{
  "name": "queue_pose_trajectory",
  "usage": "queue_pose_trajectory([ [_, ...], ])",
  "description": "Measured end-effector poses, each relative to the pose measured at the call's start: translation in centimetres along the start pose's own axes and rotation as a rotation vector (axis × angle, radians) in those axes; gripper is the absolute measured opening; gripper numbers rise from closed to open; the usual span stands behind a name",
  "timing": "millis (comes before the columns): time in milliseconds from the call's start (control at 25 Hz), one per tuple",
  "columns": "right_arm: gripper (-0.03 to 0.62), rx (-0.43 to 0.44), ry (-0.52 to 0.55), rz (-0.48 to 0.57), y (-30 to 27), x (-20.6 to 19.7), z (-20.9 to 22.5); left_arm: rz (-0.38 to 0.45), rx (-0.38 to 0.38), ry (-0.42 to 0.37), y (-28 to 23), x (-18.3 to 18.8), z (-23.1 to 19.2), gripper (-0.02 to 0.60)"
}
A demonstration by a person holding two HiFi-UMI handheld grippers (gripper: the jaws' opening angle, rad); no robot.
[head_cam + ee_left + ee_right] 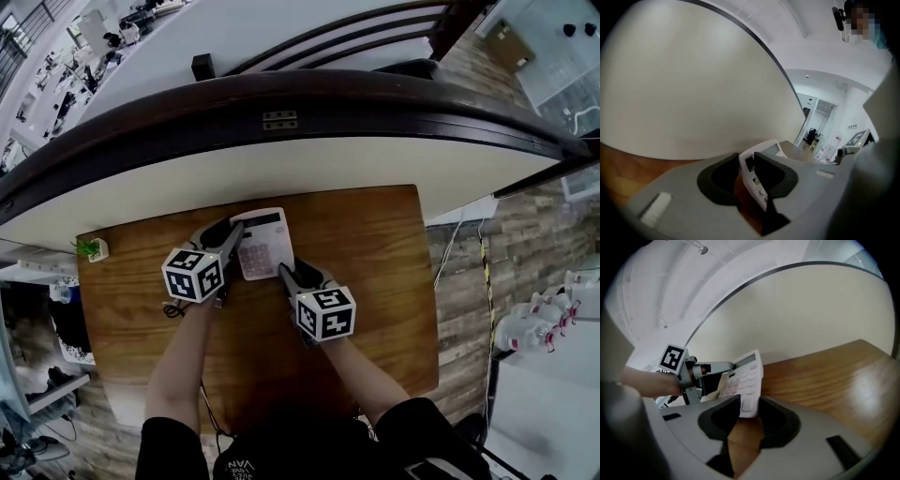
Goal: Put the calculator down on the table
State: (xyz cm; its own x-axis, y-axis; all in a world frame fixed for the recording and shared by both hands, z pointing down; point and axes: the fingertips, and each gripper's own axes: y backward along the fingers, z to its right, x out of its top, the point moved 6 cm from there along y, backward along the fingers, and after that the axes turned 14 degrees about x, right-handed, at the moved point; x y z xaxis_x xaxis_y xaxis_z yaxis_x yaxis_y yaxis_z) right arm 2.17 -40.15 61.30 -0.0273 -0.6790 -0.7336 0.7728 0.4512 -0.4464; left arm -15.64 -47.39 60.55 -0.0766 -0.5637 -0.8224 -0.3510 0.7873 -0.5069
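Observation:
A white calculator [261, 242] with a dark display strip sits over the far middle of the wooden table [384, 281], tilted; I cannot tell whether it rests on the wood. My left gripper [234, 238] reaches its left edge. In the left gripper view that gripper [746, 176] stands open: the calculator [757, 165] lies against the right pad, with a gap to the left one. My right gripper [285, 270] is at its near right corner. In the right gripper view that gripper [749, 406] is shut on the calculator's [746, 378] lower corner.
A curved cream partition [281, 167] with a dark rim rises right behind the table's far edge. A small potted plant [91, 248] stands at the table's left edge. A dark cable [172, 308] lies under my left forearm. Bare wood spreads to the right.

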Motion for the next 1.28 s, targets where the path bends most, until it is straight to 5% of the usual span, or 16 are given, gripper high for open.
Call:
queue_pose_trajectory([
  [560, 0.124, -0.074, 0.165, -0.115, -2.4, 1.1, 0.6, -0.005, 0.05, -0.177, -3.0, 0.6, -0.2, 0.098],
  [1280, 0.124, -0.129, 0.145, -0.09, 0.6, 0.4, 0.4, 0.045, 0.108, -0.166, 0.2, 1.6, -1.0, 0.118],
])
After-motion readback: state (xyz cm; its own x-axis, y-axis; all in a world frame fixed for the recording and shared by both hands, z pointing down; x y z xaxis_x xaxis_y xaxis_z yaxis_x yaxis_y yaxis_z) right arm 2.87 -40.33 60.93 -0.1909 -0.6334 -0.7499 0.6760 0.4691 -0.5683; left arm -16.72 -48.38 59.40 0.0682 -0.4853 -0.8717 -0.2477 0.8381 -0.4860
